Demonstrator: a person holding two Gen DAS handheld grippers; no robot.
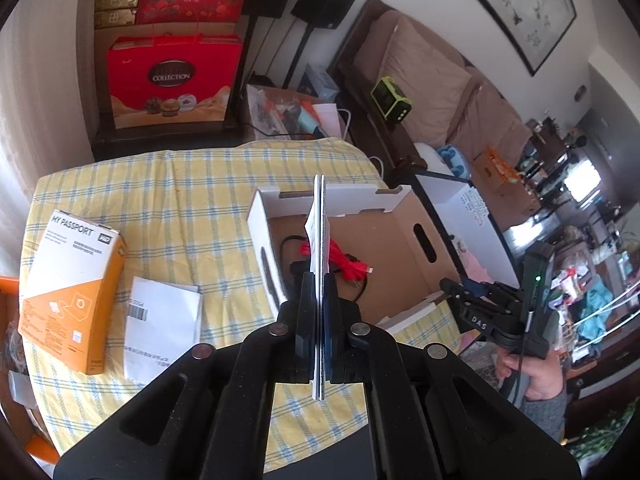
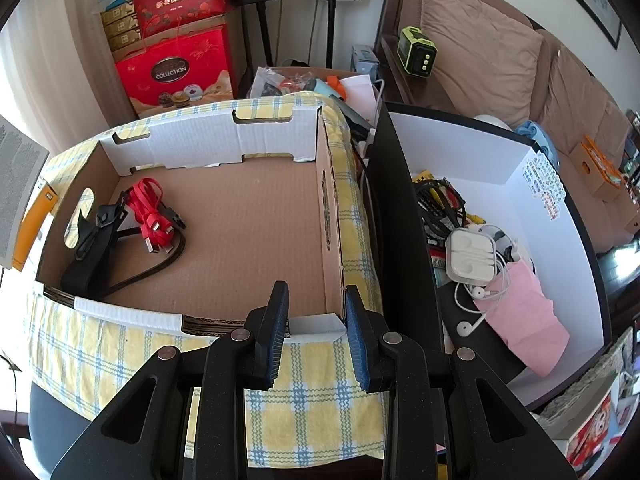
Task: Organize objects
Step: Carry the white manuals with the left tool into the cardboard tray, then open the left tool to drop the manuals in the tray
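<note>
My left gripper (image 1: 320, 280) is shut on a thin white booklet (image 1: 320, 220), which I see edge-on, held upright above the open cardboard box (image 1: 400, 248). A red cable (image 1: 352, 268) and black cables lie on the box floor. In the right wrist view the red cable (image 2: 150, 208) and a black strap (image 2: 92, 248) lie in the left part of the box (image 2: 276, 136). My right gripper (image 2: 316, 320) grips the box's near right corner, with the white flap between its pads. The right gripper (image 1: 448, 288) also shows in the left wrist view, held by a hand.
An orange and white hard-drive carton (image 1: 72, 280) and a white leaflet (image 1: 164, 332) lie on the yellow checked cloth (image 1: 224, 184), left of the box. Right of the table stands a white-lined bin (image 2: 560, 208) with cables, earphones and a pink pouch. Red gift boxes stand behind.
</note>
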